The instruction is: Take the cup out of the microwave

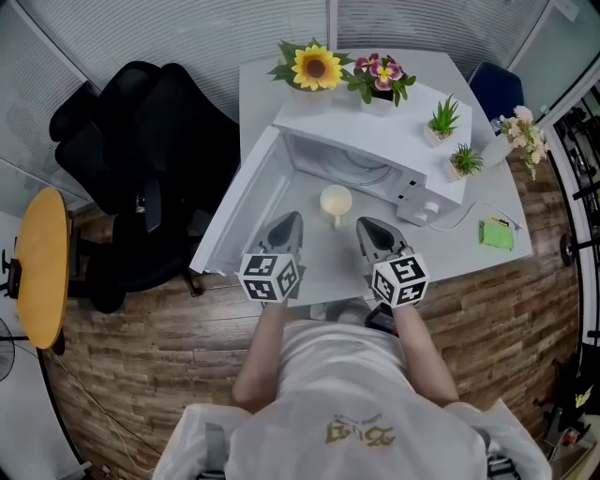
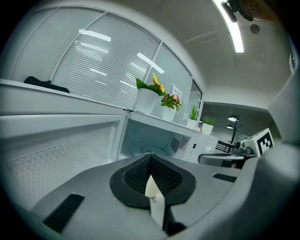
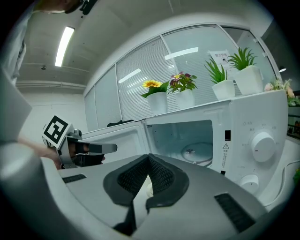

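The room has a wood-plank floor (image 1: 525,309) and glazed partition walls hung with pale slatted blinds (image 1: 169,28). A strip light (image 2: 232,26) runs along the ceiling. A black office chair (image 1: 150,141) stands at the left of the white worktop (image 1: 469,258), and a round yellow stool top (image 1: 42,267) lies further left.

A white microwave (image 1: 375,131) sits on the worktop, its door (image 1: 239,206) swung wide open to the left. The right gripper view shows the lit cavity and the glass turntable (image 3: 199,152) inside.

On top of the microwave stand a sunflower pot (image 1: 316,67), a pot of pink flowers (image 1: 380,75) and two small green plants (image 1: 442,120). A vase of pale flowers (image 1: 520,131) stands at the worktop's right end, and a green pad (image 1: 497,233) lies near its front right corner.

The cream cup (image 1: 336,202) stands upright on the bare worktop, outside the microwave and just in front of the open cavity.

The left gripper (image 1: 287,223) and right gripper (image 1: 367,225) point toward the microwave on either side of the cup, apart from it. Each has its jaws pressed together and holds nothing.
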Demonstrator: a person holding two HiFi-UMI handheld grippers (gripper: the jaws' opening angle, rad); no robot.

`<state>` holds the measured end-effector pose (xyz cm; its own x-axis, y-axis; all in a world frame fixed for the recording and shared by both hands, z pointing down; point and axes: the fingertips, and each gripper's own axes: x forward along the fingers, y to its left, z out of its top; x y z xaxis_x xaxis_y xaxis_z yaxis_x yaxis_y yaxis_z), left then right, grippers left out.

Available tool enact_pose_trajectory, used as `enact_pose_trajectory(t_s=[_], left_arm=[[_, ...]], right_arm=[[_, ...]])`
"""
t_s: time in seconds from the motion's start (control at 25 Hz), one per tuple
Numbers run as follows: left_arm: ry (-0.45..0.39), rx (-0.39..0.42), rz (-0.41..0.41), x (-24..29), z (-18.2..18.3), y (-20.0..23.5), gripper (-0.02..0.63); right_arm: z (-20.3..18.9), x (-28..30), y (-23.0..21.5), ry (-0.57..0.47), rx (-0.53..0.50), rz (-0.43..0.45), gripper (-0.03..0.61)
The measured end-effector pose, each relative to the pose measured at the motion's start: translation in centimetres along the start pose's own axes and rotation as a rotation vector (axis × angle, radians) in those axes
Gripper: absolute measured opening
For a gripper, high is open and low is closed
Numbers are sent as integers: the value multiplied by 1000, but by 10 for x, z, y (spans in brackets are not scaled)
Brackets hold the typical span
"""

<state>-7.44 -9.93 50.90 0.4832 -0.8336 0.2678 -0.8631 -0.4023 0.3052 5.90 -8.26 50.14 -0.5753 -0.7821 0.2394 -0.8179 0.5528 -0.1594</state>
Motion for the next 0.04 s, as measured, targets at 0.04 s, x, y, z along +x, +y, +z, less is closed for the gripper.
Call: enact_pose_trajectory(t_s=[0.04], left_arm=[[-2, 0, -1, 2, 1, 1, 12]], right_arm=[[1, 1, -1, -3, 1, 4, 12]])
